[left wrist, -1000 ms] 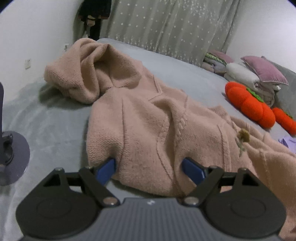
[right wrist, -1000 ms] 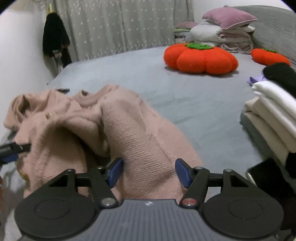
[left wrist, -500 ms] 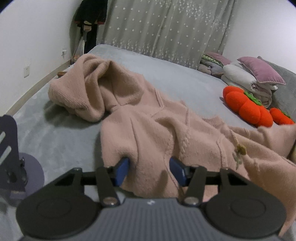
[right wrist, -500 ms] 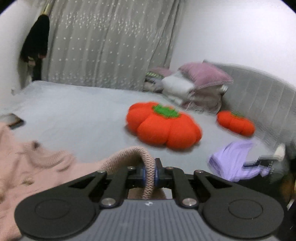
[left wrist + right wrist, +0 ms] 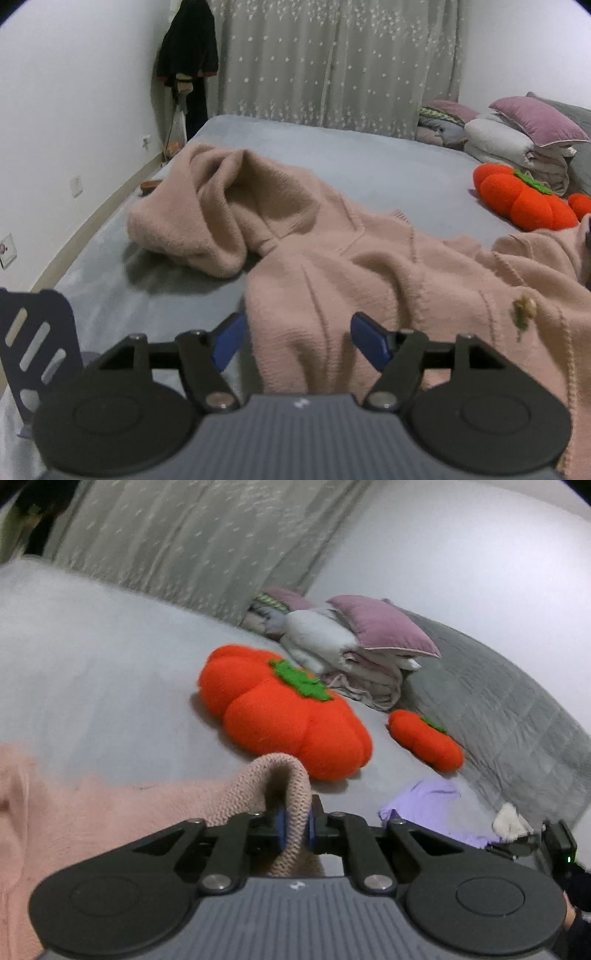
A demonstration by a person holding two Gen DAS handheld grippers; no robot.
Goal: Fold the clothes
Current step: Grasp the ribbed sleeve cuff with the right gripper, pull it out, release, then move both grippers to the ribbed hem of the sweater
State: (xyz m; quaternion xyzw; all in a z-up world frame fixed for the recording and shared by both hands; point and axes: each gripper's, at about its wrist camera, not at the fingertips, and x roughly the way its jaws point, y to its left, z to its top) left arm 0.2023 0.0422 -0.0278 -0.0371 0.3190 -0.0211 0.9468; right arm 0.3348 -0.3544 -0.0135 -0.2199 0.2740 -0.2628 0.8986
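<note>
A pink knitted sweater lies crumpled across the grey bed. Its near hem bunches up between the blue pads of my left gripper. The left jaws are opening, and the fabric sits loose between them. My right gripper is shut on a ribbed edge of the same sweater, which loops up over the pads. The rest of the sweater trails off to the left in the right wrist view.
A large orange pumpkin cushion and a small one lie ahead of the right gripper, with stacked pillows and quilts behind. A lilac garment lies at the right. A dark stand is at the left gripper's left.
The left jaws narrowed around the hem, then widened again. The right gripper shut on the ribbed edge and swung right toward the pumpkin cushions, pulling the sweater along.
</note>
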